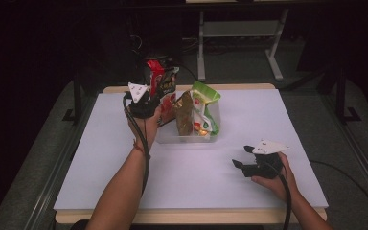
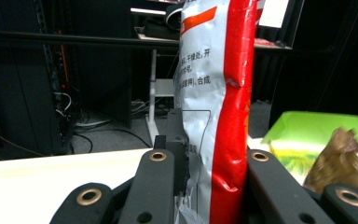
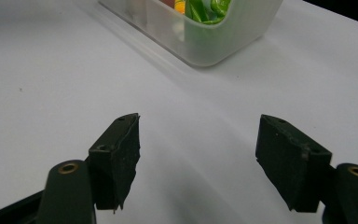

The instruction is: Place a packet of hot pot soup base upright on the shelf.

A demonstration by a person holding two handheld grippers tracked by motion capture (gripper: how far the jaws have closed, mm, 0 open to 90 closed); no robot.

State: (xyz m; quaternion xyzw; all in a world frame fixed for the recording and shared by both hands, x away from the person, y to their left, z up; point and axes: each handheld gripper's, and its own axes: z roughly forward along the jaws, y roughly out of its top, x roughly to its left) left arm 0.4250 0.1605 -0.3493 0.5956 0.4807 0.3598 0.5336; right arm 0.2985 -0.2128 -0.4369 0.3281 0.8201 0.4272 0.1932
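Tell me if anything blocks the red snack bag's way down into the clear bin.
The left tool holds the red snack bag upright at the clear bin's left end. The brown bag and green bag fill the middle and right; the left end looks free.

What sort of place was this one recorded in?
Probably a lab or workshop, not a home: a white-topped work table in a dark room, loose floor cables, and a white metal desk frame behind.
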